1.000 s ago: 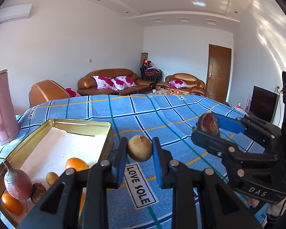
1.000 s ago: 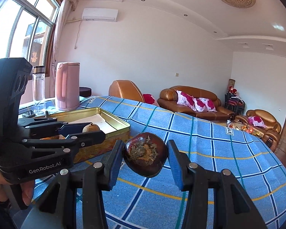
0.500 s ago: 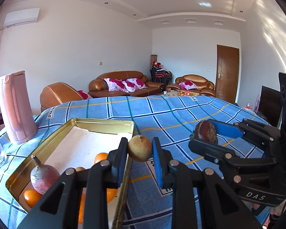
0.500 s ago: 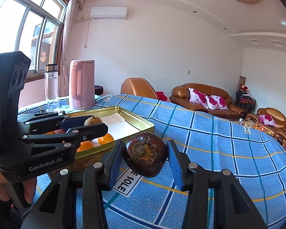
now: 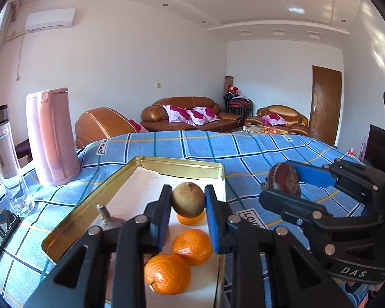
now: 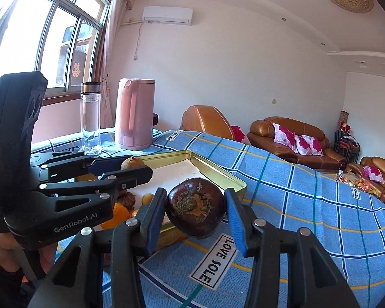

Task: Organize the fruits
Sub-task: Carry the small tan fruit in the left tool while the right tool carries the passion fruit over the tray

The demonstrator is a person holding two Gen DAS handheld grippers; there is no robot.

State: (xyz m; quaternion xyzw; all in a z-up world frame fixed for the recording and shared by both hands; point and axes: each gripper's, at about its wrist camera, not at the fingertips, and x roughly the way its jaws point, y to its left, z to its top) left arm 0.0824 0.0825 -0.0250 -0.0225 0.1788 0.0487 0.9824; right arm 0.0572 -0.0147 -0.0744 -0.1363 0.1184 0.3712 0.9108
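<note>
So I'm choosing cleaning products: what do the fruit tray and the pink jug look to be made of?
The tray looks like thin metal with a shiny gold finish: its walls reflect light and its rim is rolled. Its floor looks matt white, perhaps a paper liner. The pink jug looks like smooth matt plastic, though coated metal is possible.

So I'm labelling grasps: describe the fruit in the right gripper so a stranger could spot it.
Find the gold tray on the blue checked cloth. Beside its near corner, the right gripper clamps a dark maroon fruit with a dried tuft, unlike the oranges.
</note>
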